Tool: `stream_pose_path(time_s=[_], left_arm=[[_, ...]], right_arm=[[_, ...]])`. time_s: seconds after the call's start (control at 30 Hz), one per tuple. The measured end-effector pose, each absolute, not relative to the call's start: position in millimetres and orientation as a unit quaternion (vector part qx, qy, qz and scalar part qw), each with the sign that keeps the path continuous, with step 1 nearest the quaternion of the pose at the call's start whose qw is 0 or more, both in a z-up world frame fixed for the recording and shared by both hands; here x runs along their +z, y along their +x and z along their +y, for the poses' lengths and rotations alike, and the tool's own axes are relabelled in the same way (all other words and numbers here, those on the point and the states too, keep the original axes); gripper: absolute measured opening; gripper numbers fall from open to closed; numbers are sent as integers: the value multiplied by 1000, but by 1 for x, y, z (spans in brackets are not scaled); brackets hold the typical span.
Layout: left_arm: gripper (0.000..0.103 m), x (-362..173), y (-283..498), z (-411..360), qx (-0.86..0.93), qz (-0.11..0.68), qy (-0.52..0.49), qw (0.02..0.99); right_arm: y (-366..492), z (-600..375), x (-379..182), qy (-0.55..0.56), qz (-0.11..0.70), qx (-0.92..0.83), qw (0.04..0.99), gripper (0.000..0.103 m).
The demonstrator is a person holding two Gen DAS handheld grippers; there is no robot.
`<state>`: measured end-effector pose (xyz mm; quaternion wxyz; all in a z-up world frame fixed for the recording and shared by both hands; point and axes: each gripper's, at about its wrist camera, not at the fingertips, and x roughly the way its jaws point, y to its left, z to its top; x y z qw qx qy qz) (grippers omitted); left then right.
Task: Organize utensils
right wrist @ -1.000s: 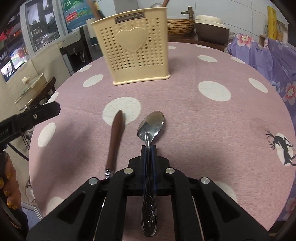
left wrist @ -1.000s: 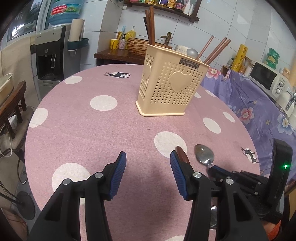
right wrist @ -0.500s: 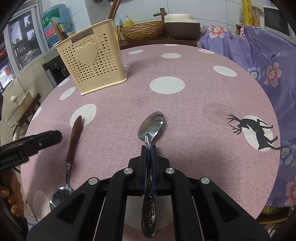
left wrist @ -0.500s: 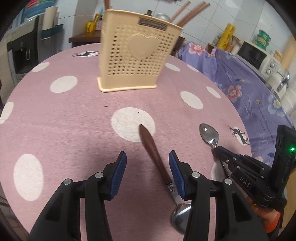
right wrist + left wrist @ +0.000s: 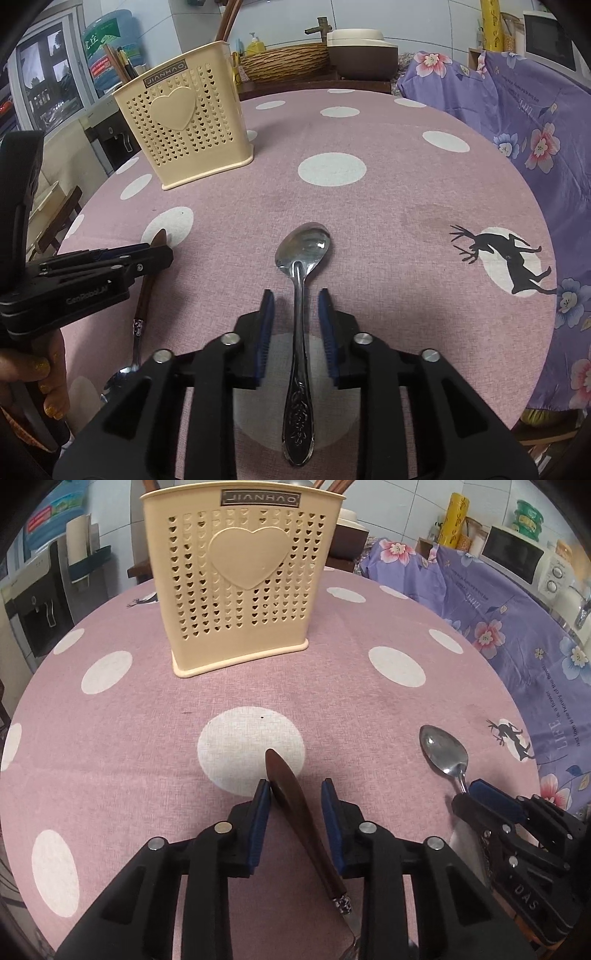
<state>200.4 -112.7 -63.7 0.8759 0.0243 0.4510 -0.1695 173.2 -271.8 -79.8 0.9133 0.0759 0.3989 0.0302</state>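
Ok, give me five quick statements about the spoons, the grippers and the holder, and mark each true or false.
1. The metal spoon lies between the fingers of the right gripper. True; the jaws are opening and the pads are clear of it.
2. The wooden-handled spoon stands in the utensil holder. False: it lies on the table, between the left gripper's closing fingers.
3. The holder is beige with a raised heart. True.
4. The holder is empty. False: chopsticks stick out of it.
5. The tablecloth is plain purple. False: pink with white dots.
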Motion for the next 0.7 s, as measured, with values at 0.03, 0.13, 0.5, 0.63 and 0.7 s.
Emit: stream_pose_path(time_s=[0.03,0.13,0.5,0.63,0.7], left_arm=[[25,-64,201,-115,-168,451,29,876],[21,-64,205,-119,-168,450,38,876],[18,-63,215,-125,-173,454,41,873],[18,-63,215,-124,-175,455,37,872],[18,-63,215,-124,-176,455,36,872]], right_arm=[[173,-272,-80,74,399,29,913,31],[176,-275,-78,69,403,25,912,34],[204,-264,-76,28,425,17,904,43],[214,-261,-77,15,432,6,902,43],[218,-259,-77,10,435,1,900,43]])
